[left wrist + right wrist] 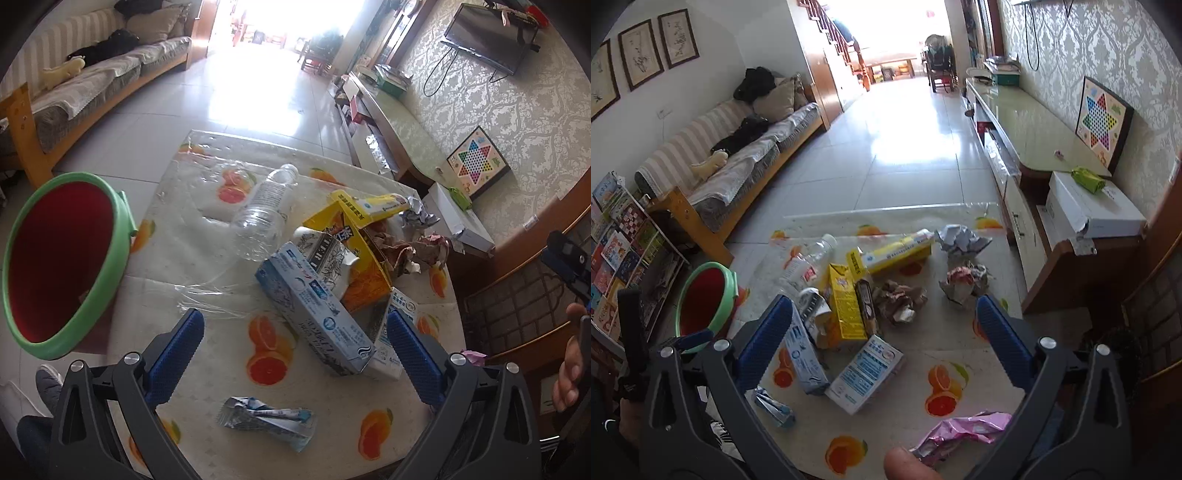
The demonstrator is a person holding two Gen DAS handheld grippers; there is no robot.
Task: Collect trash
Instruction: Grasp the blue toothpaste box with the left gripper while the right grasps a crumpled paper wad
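Blue pads spread wide on my left gripper [295, 354] and right gripper [882, 339]; piled cartons [317, 317] could topple, scattering.

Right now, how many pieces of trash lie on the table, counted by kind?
Plastic bottle: 1
Boxes and cartons: 4
Paper cup: 1
Crumpled paper balls: 3
Foil wrappers: 2
Total: 11

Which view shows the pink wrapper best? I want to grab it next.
The right wrist view: the crumpled pink wrapper lies in full sight near the table's front edge. The left wrist view shows only a sliver behind that gripper's finger.
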